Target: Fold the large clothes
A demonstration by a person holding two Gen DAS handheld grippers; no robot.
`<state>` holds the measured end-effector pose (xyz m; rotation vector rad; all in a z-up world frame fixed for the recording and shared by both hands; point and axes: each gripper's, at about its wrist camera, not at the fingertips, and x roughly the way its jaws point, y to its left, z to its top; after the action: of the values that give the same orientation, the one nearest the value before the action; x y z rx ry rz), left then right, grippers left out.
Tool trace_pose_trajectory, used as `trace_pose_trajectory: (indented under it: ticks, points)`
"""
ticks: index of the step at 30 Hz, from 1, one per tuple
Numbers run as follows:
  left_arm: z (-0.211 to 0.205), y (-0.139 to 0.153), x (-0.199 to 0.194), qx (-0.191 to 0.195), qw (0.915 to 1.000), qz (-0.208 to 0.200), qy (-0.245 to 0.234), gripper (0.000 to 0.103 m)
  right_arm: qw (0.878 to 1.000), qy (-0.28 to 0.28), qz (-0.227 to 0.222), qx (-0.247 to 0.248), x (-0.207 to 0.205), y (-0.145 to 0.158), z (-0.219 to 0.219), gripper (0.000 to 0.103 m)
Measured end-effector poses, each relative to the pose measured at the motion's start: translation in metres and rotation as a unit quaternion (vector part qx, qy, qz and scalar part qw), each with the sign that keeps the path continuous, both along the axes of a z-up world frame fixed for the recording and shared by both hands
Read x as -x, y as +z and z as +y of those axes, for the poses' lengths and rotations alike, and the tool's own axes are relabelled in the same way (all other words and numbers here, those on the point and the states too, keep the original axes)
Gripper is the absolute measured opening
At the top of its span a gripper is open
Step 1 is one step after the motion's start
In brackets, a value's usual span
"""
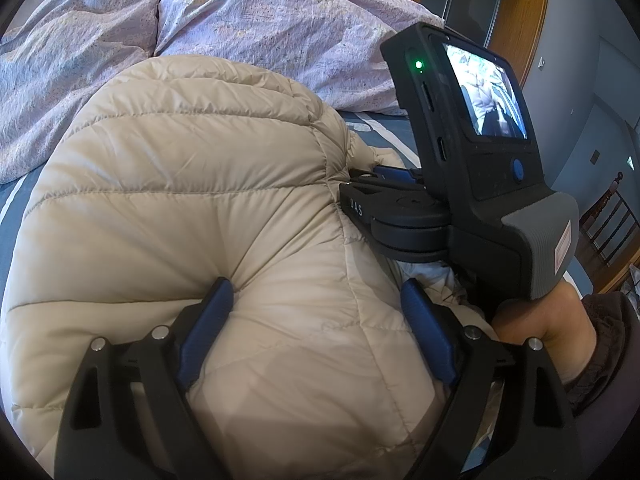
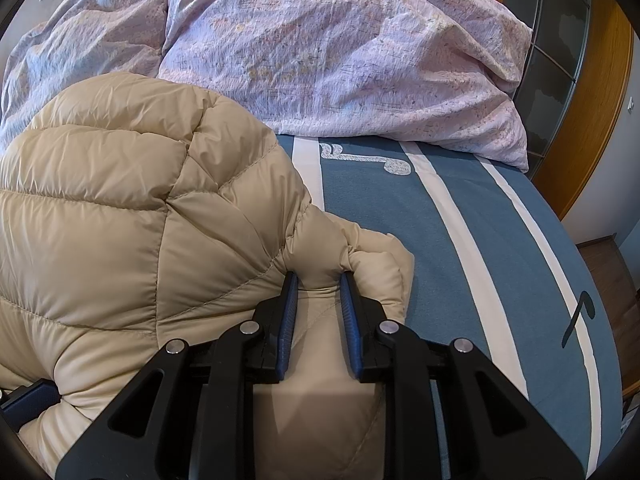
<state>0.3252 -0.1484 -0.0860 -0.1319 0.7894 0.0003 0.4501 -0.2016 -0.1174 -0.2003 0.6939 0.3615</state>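
A beige quilted puffer jacket (image 1: 192, 208) lies bunched on the bed and fills most of both views (image 2: 120, 208). My left gripper (image 1: 316, 296) has its jaws wide apart, pressed around a thick bulge of the jacket. My right gripper (image 2: 318, 280) is closed on a fold of the jacket's edge, with fabric squeezed between the blue pads (image 2: 289, 320). The right gripper's body and screen (image 1: 480, 128) show in the left wrist view, just right of the jacket. The underside of the jacket is hidden.
The bed has a blue cover with white stripes (image 2: 460, 248). A crumpled lilac duvet (image 2: 340, 48) lies at the far end, also in the left wrist view (image 1: 260, 16). A wooden door frame (image 2: 592, 120) stands to the right. The bed's right edge drops to a wooden floor (image 2: 612, 264).
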Motion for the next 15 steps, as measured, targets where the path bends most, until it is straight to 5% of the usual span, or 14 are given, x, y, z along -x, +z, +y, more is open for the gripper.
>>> trace_pose_trajectory:
  ticks: [15]
  points:
    - [-0.001,-0.0005,-0.0002,0.004,1.0,-0.005,0.002,0.085,1.0,0.0,-0.001,-0.001,0.0,-0.0003,0.0003,0.023]
